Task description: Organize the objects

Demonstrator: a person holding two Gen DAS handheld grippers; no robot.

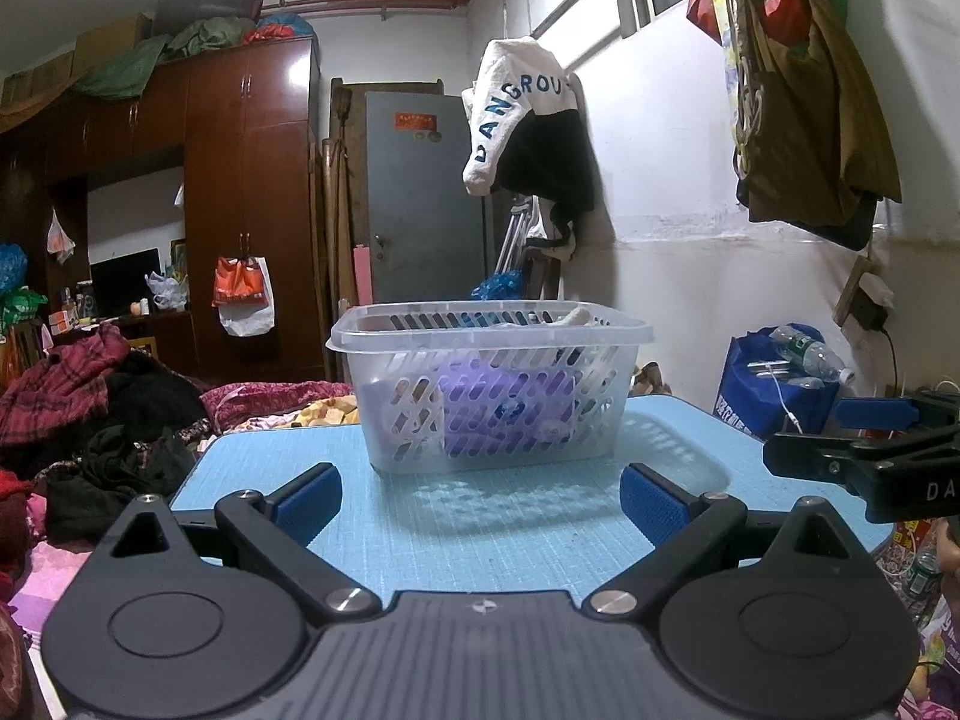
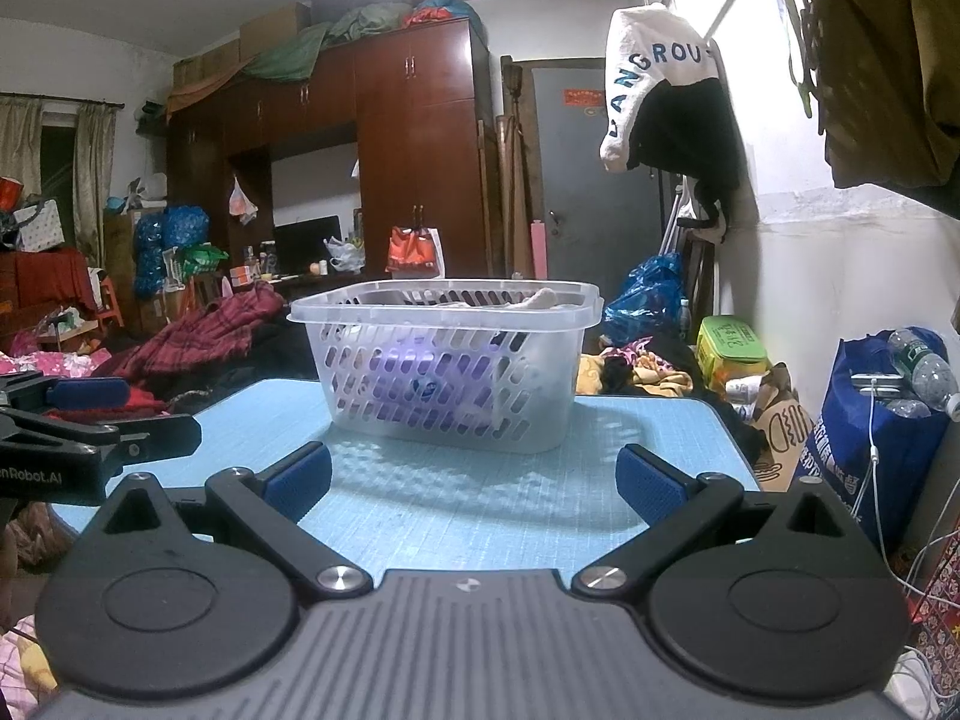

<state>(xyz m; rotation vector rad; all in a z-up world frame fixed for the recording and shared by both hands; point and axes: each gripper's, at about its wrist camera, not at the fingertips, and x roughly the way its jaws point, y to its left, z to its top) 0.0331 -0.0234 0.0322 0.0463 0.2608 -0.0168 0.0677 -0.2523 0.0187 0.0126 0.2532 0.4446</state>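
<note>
A translucent slotted plastic basket (image 1: 491, 384) stands upright on a light blue table top (image 1: 510, 534), toward the far half of the surface and roughly centred across its width. Through the slots a purple object (image 1: 510, 408) is visible lying low inside the basket, and a pale, whitish item (image 1: 570, 318) rises to rim level at the far right corner; neither can be identified more closely. The left gripper (image 1: 480, 495) is held level just above the near edge of the table, with its jaws spread wide and nothing between the blue pads (image 1: 309, 501); the basket lies ahead of it, apart from both fingertips. The right gripper (image 2: 474, 480) is likewise held low over the near edge, jaws fully apart and empty, with its blue pads (image 2: 300, 480) short of the basket wall. Each gripper appears at the edge of the other's view: the right gripper enters the left wrist view from the right side, and the left gripper enters the right wrist view from the left side, so the two units sit side by side facing the basket. The bare table between the grippers and the basket carries only the basket's slotted shadow. Behind the table are a dark wooden wardrobe (image 2: 408, 150), a grey door (image 1: 420, 192), and a white and black garment (image 1: 528, 120) hanging on the wall.
</note>
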